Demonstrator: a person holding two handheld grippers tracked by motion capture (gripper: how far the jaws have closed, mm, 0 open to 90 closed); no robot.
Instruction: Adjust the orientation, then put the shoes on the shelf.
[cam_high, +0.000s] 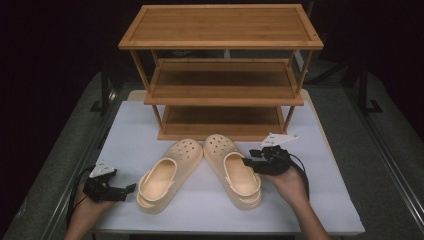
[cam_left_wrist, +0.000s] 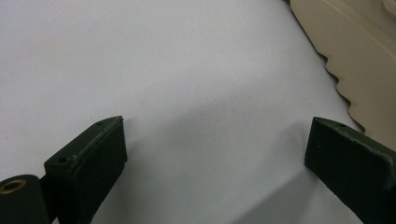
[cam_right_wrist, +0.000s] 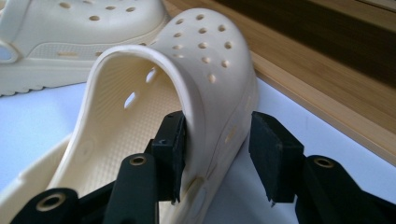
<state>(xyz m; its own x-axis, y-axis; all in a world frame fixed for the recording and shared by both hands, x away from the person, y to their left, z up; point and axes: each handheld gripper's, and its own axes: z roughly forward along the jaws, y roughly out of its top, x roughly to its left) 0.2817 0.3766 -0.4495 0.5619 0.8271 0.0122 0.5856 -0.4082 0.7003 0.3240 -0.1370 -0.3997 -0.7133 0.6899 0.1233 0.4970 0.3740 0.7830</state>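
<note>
In the high view the right gripper (cam_high: 248, 162) sits right of centre in the frame, at the outer side of the right clog (cam_high: 231, 169). The right gripper view shows its jaws part-way open and straddling that clog's side wall (cam_right_wrist: 219, 100): the left pad lies inside the shoe against the wall, the right pad stands just outside it with a narrow gap, so the wall is between the jaws but not pinched. The left gripper (cam_high: 131, 188) rests at the lower left of the high view, just beside the heel of the left clog (cam_high: 167, 175). In the left gripper view its jaws stand wide apart over bare white table (cam_left_wrist: 187, 93), holding nothing, with the clog's ridged sole edge (cam_left_wrist: 359, 65) in the upper right corner, close to the right jaw. The two clogs lie in the middle of the frame, toes touching and heels splayed toward the bottom, just in front of the wooden shoe rack (cam_high: 222, 70). Open tabletop lies left of the left clog and right of the right hand (cam_high: 290, 182). No writing or brand can be read.
</note>
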